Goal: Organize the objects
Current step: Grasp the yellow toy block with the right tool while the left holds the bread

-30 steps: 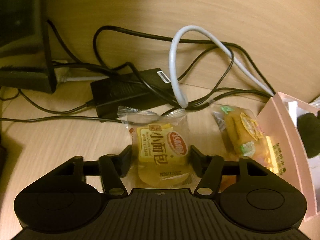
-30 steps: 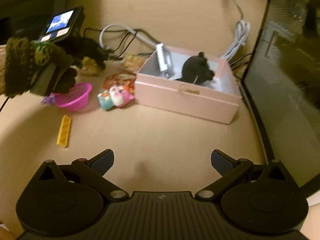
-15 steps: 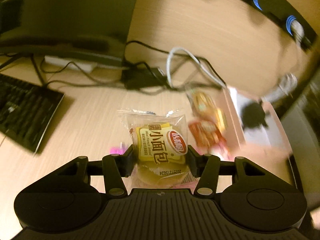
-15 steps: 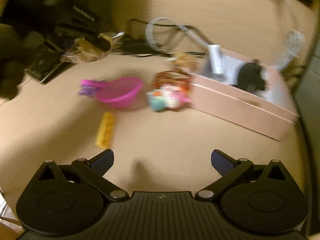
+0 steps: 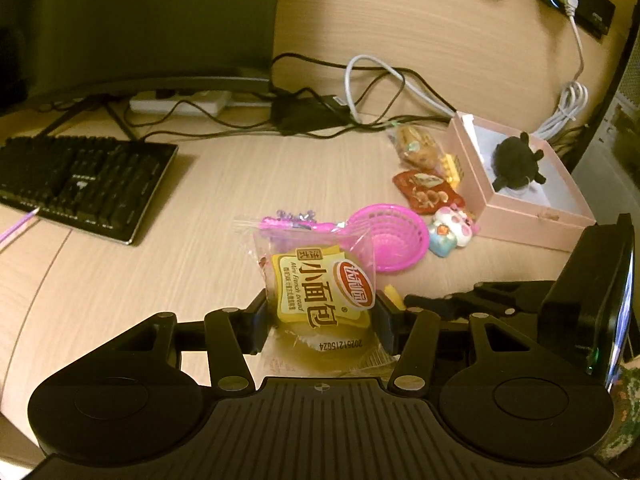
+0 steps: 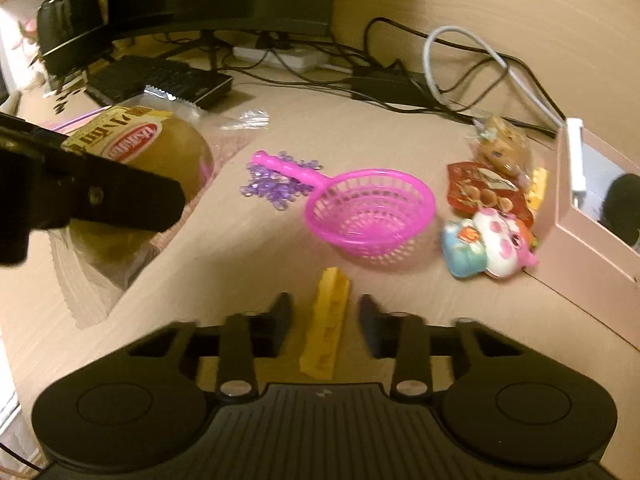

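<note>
My left gripper (image 5: pixel 320 316) is shut on a packaged mini bread (image 5: pixel 320 296) and holds it above the desk; the bread also shows at the left of the right wrist view (image 6: pixel 152 152). My right gripper (image 6: pixel 323 316) is low over a yellow brick (image 6: pixel 326 320), its fingers on either side of it with gaps, not touching. A pink box (image 5: pixel 532 216) holding a black plush toy (image 5: pixel 516 160) stands at the right. A pink plastic basket (image 6: pixel 372 216), a pig toy (image 6: pixel 488 248), a red snack packet (image 6: pixel 484 192) and another wrapped bread (image 6: pixel 500 144) lie between.
Purple beads (image 6: pixel 272 184) lie by the basket's handle. A black keyboard (image 5: pixel 80 176), a monitor stand and tangled cables (image 5: pixel 360 92) with a power brick fill the back of the desk. A dark panel stands to the right of the box.
My left gripper has lifted the mini bread and drawn back from the cables. My right gripper has come down and left over the yellow brick, and its fingers have narrowed.
</note>
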{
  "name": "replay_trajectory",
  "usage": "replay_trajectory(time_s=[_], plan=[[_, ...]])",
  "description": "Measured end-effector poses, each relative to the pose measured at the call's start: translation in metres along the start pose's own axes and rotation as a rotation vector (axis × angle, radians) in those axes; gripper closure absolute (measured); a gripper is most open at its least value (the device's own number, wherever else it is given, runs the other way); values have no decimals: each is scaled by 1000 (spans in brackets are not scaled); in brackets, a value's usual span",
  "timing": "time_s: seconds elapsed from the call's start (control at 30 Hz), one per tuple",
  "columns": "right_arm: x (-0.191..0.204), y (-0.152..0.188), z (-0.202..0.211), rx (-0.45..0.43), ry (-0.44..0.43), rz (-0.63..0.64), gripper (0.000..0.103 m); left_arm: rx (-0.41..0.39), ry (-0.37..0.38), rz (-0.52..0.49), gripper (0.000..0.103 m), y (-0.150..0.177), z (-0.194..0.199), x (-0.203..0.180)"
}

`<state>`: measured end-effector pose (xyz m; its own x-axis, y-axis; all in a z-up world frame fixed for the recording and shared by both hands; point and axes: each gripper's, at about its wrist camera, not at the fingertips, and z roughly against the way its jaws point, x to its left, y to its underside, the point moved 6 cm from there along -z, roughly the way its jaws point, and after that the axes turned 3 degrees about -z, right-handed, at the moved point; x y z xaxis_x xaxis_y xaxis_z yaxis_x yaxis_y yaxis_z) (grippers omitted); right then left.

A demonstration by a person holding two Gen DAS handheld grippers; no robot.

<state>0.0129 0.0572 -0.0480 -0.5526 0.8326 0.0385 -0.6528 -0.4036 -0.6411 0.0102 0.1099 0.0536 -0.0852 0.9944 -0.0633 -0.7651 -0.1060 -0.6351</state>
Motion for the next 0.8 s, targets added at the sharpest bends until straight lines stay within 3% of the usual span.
replay_trajectory(time_s=[0.07, 0.4, 0.8], plan=[[-1, 1, 2, 8, -1, 13, 87, -1, 6, -1, 47, 1, 1, -1], [-41, 24, 35, 16, 68, -47, 87, 25, 66, -76, 47, 0, -4, -37], [-121, 60, 126, -118, 246, -241, 87, 132, 221, -299, 47, 24, -16, -123]])
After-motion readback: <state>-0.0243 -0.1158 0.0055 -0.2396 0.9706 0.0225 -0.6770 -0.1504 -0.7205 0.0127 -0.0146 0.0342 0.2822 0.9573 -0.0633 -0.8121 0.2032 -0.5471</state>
